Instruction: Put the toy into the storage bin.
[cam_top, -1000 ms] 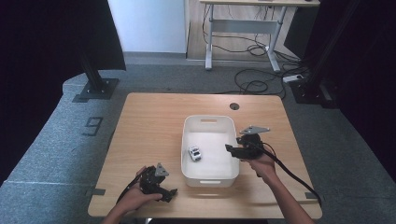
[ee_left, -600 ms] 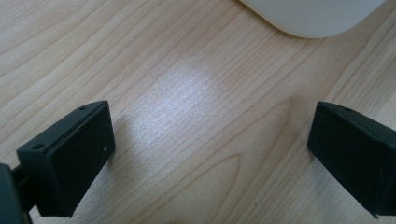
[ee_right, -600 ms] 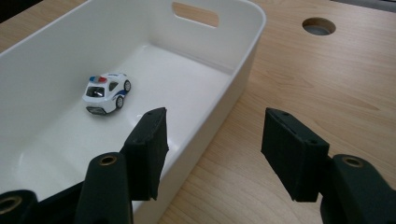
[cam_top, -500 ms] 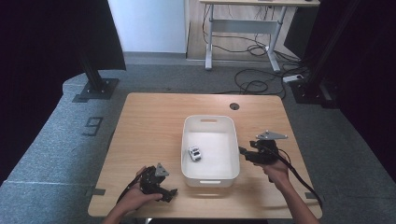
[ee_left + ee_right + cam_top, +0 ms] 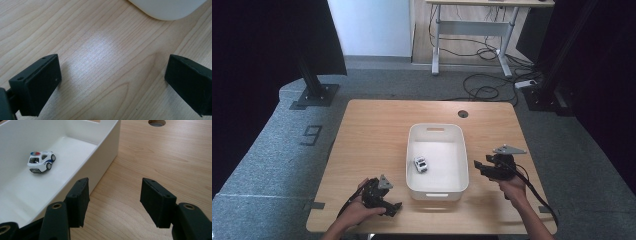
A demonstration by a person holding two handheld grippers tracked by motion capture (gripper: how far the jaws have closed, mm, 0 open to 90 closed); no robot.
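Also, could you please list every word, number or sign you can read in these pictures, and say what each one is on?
"9": a dark numeral on the grey floor mat, left of the wooden table.
The toy police car in the white bin has blue markings, but no lettering on it is legible.
Nothing readable on either gripper.

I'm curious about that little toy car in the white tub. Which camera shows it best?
The right gripper view: the police car is close, showing its roof lights, blue stripe and wheels. The high view shows it as a small white speck inside the tub. The left gripper view catches just a tub corner.
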